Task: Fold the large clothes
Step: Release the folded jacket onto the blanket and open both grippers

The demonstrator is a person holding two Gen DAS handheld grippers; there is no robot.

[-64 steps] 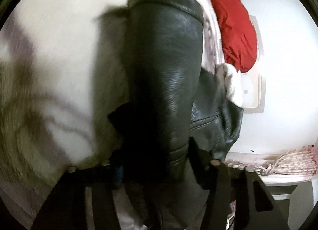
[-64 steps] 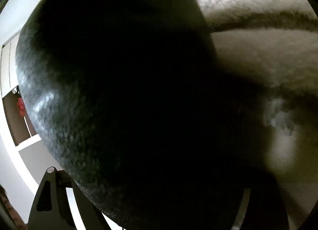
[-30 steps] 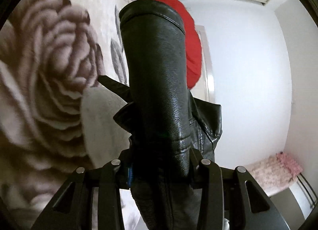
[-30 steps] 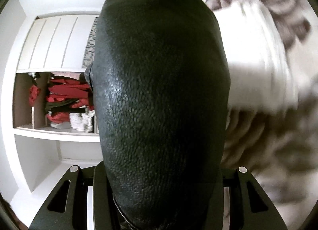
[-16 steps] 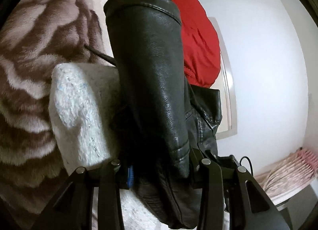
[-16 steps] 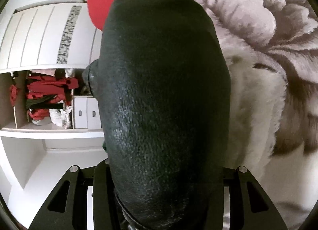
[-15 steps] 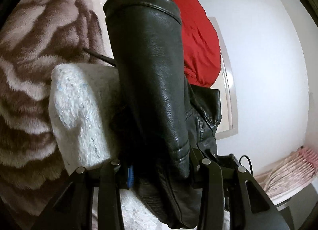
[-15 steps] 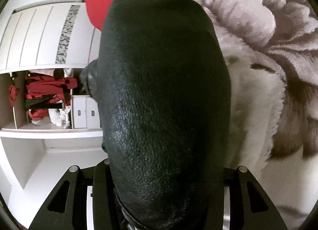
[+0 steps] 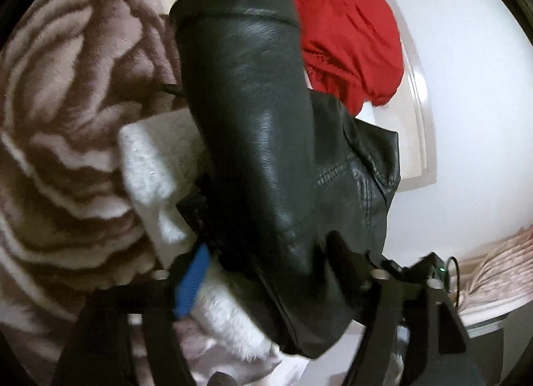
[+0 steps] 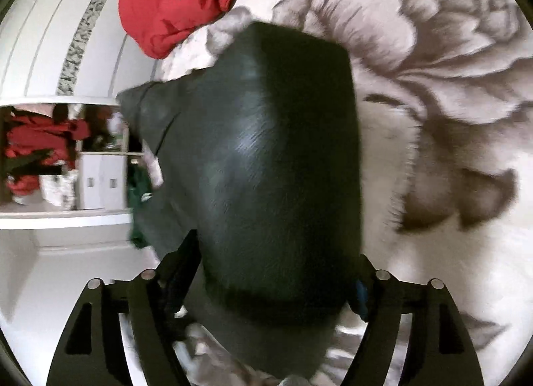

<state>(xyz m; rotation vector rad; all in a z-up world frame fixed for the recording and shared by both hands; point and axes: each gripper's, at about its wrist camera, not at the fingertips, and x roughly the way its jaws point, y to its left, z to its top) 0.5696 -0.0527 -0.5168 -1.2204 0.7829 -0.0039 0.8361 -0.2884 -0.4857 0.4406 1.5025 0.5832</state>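
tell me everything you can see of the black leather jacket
The black leather jacket is grained, slightly glossy leather, bundled into a thick folded roll, with a hemmed edge at the top and stitched seams on a flap to the side. It lies over a fluffy white garment on a rose-patterned blanket. It sits between the fingers of both the left hand-held gripper and the right hand-held gripper, whose jaws are opening.
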